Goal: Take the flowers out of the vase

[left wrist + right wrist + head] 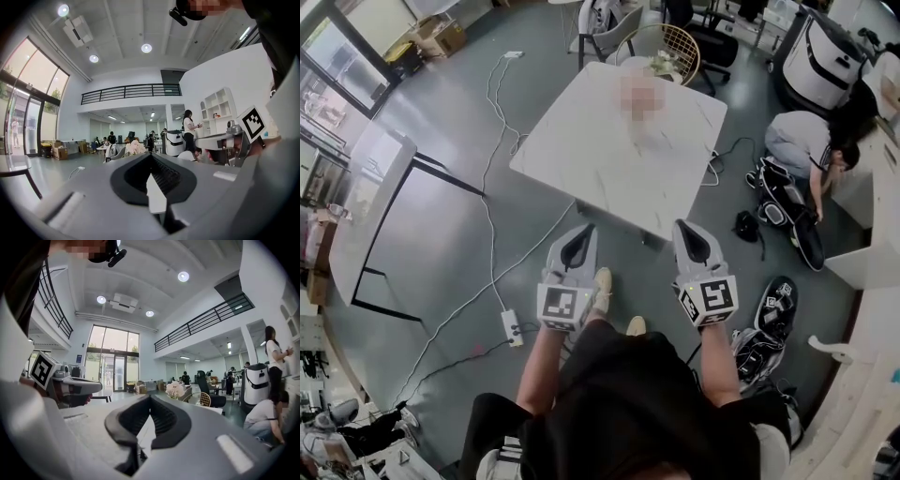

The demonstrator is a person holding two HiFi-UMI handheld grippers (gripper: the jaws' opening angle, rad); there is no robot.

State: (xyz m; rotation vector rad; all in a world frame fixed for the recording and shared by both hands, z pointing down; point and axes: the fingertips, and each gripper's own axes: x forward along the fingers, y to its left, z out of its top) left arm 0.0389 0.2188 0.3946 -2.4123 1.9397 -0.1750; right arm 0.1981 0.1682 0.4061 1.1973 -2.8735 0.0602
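While both grippers hang short of the counter (581, 141), the left gripper (584, 232) and the right gripper (684, 227) each have their jaws pressed together on nothing. The flowers (176, 389) stand in a vase toward the counter's far side, well apart from both. They are a pale, creamy bunch; the vase itself is too faint to make out. I'd judge them light, soft and easily crushed. The stems just above the vase's mouth look the place to pinch.
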